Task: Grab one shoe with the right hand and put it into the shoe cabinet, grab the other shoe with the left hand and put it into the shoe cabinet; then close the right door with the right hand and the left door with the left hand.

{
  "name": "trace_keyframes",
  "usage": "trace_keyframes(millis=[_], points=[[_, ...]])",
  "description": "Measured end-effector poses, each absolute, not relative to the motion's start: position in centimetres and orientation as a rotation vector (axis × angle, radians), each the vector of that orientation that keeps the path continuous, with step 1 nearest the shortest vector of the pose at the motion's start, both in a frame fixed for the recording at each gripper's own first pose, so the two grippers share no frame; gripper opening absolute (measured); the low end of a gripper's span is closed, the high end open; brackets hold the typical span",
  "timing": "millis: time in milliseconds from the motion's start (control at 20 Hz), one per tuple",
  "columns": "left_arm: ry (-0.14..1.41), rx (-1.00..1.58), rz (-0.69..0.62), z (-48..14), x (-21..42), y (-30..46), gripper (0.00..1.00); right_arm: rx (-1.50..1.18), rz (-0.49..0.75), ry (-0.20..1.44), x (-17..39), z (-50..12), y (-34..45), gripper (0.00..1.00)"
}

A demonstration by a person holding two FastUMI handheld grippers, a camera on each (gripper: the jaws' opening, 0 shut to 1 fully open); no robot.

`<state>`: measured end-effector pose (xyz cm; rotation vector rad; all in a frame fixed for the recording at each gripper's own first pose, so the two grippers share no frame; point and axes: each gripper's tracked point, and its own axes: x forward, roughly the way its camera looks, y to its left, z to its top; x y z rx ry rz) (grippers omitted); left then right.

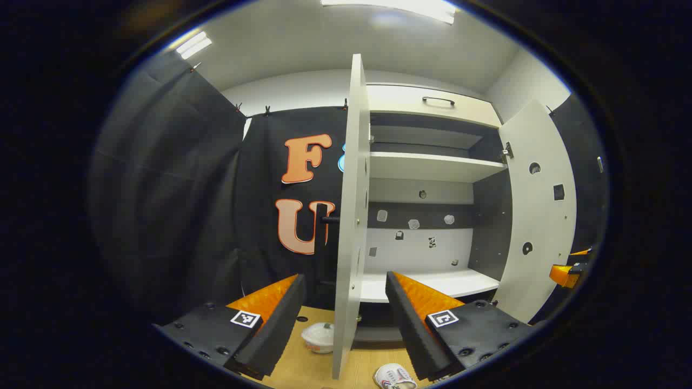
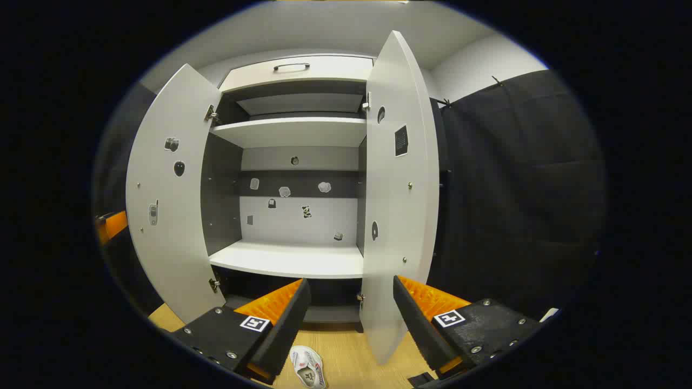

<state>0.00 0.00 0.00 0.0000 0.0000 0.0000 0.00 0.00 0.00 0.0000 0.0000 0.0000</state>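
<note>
The shoe cabinet (image 1: 432,167) stands with both doors wide open and its shelves bare. In the left gripper view, one white shoe (image 1: 319,337) lies on the wooden floor left of the left door's edge (image 1: 348,216). A second white shoe (image 1: 394,376) lies just right of that edge. My left gripper (image 1: 343,324) is open above them, holding nothing. In the right gripper view, a white shoe (image 2: 308,370) lies on the floor in front of the cabinet (image 2: 294,127). My right gripper (image 2: 351,329) hangs open over it, with the right door (image 2: 400,205) straight ahead.
The lower shelf (image 2: 292,259) is at about finger height, with a dark gap beneath it. The open left door (image 2: 173,205) and right door (image 1: 535,216) jut toward me. Black cloth walls close in both sides. The other gripper shows at the edge (image 1: 567,273) (image 2: 111,224).
</note>
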Motion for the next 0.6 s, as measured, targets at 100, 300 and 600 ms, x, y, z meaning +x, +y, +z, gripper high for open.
trace_keyframes(millis=[100,300,600], points=[[-0.002,-0.018,-0.019,0.2,0.1,-0.8,0.96,0.012,-0.008,-0.005,-0.3,0.1,-0.5,0.94],[-0.009,-0.003,-0.032,0.5,0.3,-1.7,0.94,0.003,-0.026,-0.004,-0.5,0.0,-1.5,0.94],[-0.009,0.009,-0.051,0.5,0.8,-2.5,0.96,0.004,-0.023,0.004,-0.3,-0.4,-1.3,0.94]])
